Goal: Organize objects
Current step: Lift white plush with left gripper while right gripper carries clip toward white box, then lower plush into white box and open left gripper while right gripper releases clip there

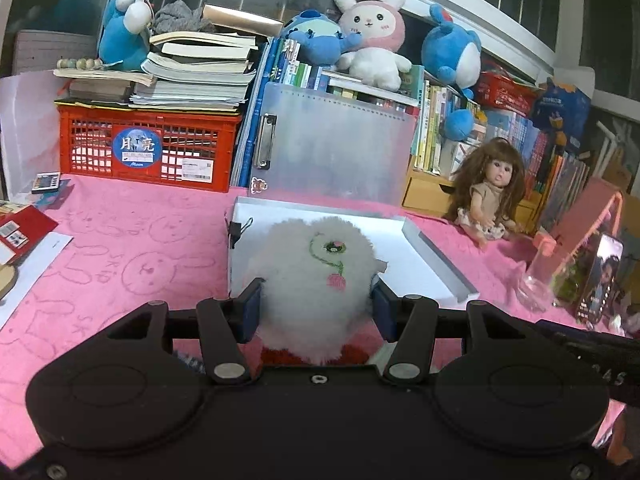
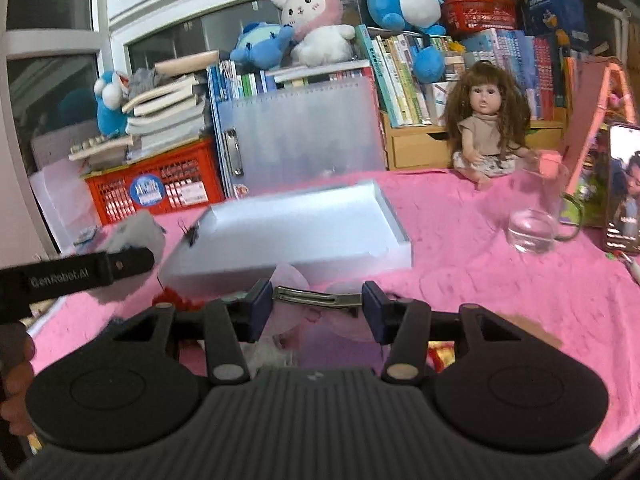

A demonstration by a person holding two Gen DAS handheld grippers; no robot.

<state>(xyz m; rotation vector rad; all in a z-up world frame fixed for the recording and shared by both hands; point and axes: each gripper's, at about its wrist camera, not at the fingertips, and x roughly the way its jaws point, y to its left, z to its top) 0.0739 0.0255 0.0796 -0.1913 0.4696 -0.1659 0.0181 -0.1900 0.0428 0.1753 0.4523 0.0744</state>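
Note:
My left gripper (image 1: 316, 308) is shut on a white fluffy pouch (image 1: 316, 276) with an embroidered flower, held just before the near edge of a shallow white box (image 1: 420, 256) on the pink cloth. My right gripper (image 2: 318, 304) is shut on a metal hair clip (image 2: 316, 300) with sheer pink bow fabric, in front of the same white box (image 2: 296, 232). The left gripper's arm and the fluffy pouch (image 2: 136, 236) show at the left of the right wrist view. A small black binder clip (image 2: 191, 236) sits on the box's left edge.
A doll (image 1: 486, 196) sits at the back right beside a glass cup (image 2: 534, 220) and a propped phone (image 2: 622, 188). A red crate (image 1: 148, 148) with stacked books, a translucent folder (image 1: 332, 140), bookshelves and plush toys line the back. Papers lie at far left.

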